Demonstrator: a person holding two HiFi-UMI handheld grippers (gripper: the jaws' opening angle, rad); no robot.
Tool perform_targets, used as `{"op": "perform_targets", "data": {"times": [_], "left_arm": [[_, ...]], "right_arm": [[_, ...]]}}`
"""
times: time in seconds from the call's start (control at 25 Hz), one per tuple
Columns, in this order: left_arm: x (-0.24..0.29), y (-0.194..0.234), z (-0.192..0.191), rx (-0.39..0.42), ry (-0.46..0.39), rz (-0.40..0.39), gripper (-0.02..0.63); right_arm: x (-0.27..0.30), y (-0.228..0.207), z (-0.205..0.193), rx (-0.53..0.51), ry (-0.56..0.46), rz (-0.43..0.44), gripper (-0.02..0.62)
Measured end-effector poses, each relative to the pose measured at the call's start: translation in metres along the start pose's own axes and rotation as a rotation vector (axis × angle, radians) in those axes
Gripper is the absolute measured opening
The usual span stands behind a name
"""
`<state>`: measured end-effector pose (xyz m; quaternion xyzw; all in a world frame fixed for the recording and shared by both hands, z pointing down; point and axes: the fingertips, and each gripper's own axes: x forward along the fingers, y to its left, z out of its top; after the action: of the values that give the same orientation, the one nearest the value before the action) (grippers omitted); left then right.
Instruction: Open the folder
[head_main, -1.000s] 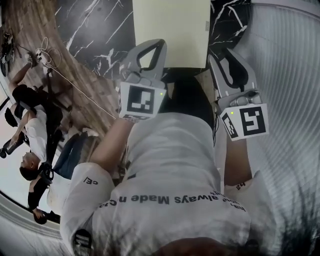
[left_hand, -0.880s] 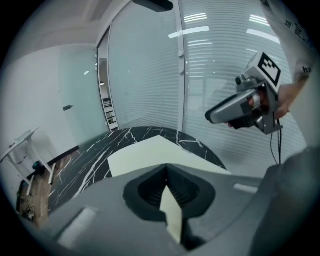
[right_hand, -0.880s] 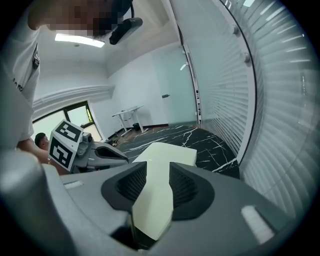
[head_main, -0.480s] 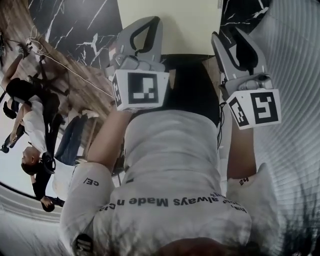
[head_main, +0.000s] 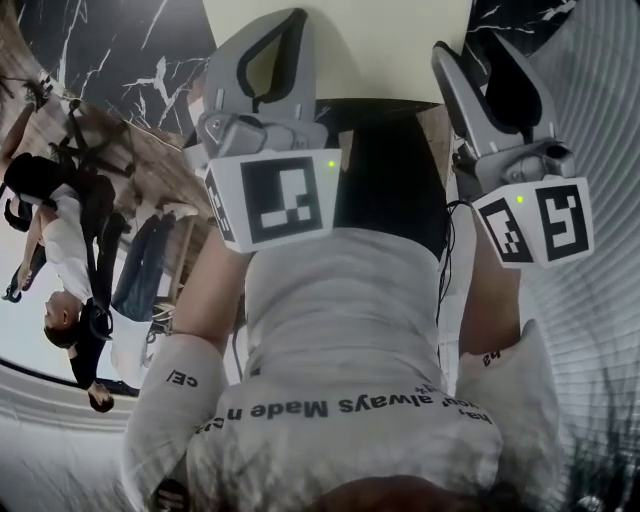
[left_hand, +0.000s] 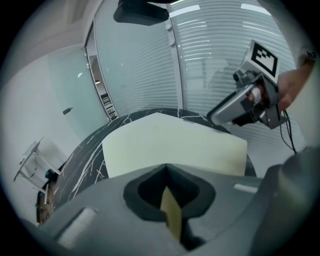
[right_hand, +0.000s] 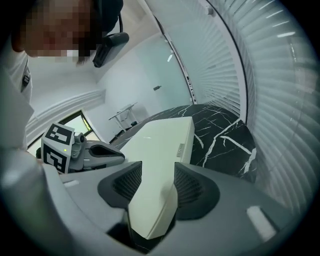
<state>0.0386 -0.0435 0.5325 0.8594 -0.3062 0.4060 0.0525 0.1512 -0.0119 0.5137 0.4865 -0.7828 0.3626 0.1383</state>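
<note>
- One person seen from above: a soft, creased white T-shirt (head_main: 340, 330) with dark print, and two bare forearms reaching toward 12 o'clock.
- Two claws of hard grey plastic. Each carries one white cube of black square markers at its back, with a small green light lit on each cube.
- The left claw (head_main: 292, 22) is at 11 o'clock. Its jaws are drawn together until the tips meet, leaving a teardrop hole behind them lined with dark rubber. In the left gripper view (left_hand: 166, 167) a pale sliver shows through that hole, and I cannot tell what it is. Nothing is plainly gripped.
- The right claw (head_main: 470, 45) is at 1 o'clock. Its jaws are spread wide and have just been opening. In the right gripper view (right_hand: 157, 172) two ribbed dark pads stand on either side of the folder's rounded near corner. The corner shows between them, and the pads do not press on it.
- One folder (head_main: 370, 50): pale cream, flat, rectangular, smooth and matte. It lies closed on the table at 12 o'clock, between the two claws and running on beyond them. A small grey tab sits on its right-hand edge.
- One table (right_hand: 225, 135): a glossy black marble-look top with white veins and a curved rim.
- Farther off, horizontal slatted blinds (head_main: 590, 110) are at 3 o'clock. A wood-grain floor (head_main: 150, 170) is at 9 to 10 o'clock, with other people on it whose number I cannot tell.
</note>
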Motion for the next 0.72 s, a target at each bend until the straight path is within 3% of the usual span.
{"op": "perform_targets", "data": {"times": [0.32, 0.72], "left_arm": [[0.009, -0.003, -0.006, 0.072, 0.033, 0.027, 0.000], [0.010, -0.003, -0.009, 0.065, 0.030, 0.031, 0.000]], "right_arm": [[0.002, -0.006, -0.015, 0.096, -0.006, 0.019, 0.204], [0.008, -0.005, -0.018, 0.141, -0.018, 0.020, 0.210]]}}
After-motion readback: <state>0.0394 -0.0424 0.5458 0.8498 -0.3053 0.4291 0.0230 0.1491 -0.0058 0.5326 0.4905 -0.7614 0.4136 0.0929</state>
